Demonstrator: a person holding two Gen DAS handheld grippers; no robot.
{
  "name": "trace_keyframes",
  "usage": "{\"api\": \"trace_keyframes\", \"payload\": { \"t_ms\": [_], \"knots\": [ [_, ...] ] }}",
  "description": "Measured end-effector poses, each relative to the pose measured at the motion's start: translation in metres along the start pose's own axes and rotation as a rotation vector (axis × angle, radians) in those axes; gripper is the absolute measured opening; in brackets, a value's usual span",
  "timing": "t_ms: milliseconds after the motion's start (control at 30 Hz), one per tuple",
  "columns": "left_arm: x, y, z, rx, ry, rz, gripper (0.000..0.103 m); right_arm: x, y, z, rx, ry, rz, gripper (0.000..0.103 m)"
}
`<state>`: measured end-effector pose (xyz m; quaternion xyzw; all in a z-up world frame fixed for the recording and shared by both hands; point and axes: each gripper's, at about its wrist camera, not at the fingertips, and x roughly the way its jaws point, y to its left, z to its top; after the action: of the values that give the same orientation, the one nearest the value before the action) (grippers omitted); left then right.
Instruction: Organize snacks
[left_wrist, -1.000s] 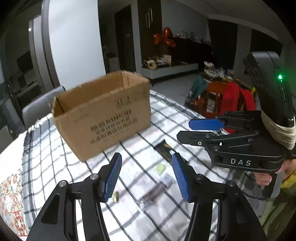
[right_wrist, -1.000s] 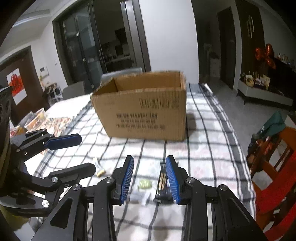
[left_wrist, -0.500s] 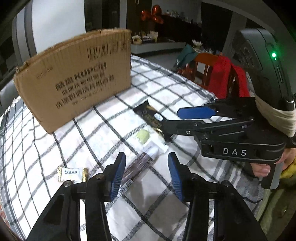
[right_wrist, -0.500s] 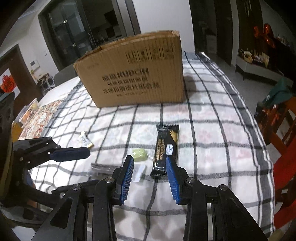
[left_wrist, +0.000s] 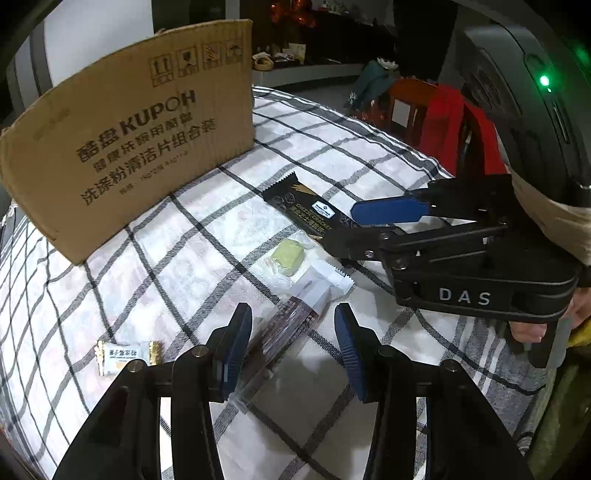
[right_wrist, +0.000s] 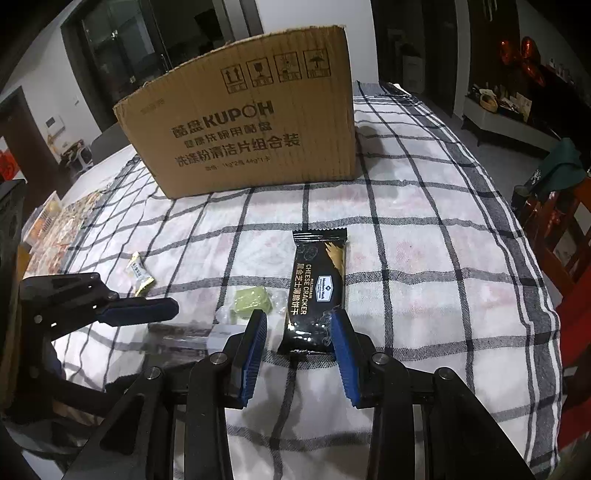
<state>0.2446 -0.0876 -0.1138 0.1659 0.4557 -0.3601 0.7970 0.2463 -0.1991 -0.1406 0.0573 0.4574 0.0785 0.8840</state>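
On a checked tablecloth (right_wrist: 424, 229) stands a large cardboard box (right_wrist: 251, 129), with four small snacks lying loose in front of it. Nearest the right gripper (right_wrist: 299, 347) is a black cheese-cracker packet (right_wrist: 317, 291), its near end between the open jaws, while the left gripper (left_wrist: 291, 347), also open and empty, straddles a dark, clear-wrapped bar (left_wrist: 291, 325) — a green sweet (right_wrist: 251, 301) and a gold-ended candy (left_wrist: 125, 356) lie alongside. Each grasp likely goes best lowered squarely, pinching only its own wrapper.
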Motion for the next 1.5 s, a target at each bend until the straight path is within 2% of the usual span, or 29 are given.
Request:
{"api": "trace_keyframes", "payload": {
  "t_ms": [200, 433, 733, 933, 1233, 1500],
  "knots": [
    [0.011, 0.0, 0.002, -0.024, 0.004, -0.007, 0.046, 0.008, -0.001, 0.005, -0.007, -0.001, -0.017, 0.038],
    [0.016, 0.004, 0.005, -0.068, -0.003, -0.018, 0.034, 0.017, -0.003, 0.008, -0.011, 0.007, -0.034, 0.038],
    [0.012, 0.009, 0.004, -0.126, -0.028, -0.015, 0.029, 0.021, -0.002, 0.01, -0.027, -0.02, -0.056, 0.039],
    [-0.003, 0.016, 0.002, -0.199, -0.063, -0.003, 0.026, 0.019, -0.004, 0.009, -0.019, -0.025, -0.059, 0.033],
    [-0.021, 0.021, 0.003, -0.276, -0.122, 0.018, 0.023, -0.001, -0.004, 0.005, -0.008, -0.062, -0.06, 0.032],
    [-0.036, 0.018, 0.003, -0.302, -0.167, 0.021, 0.019, -0.027, 0.002, 0.009, -0.016, -0.121, -0.047, 0.032]
  ]
}}
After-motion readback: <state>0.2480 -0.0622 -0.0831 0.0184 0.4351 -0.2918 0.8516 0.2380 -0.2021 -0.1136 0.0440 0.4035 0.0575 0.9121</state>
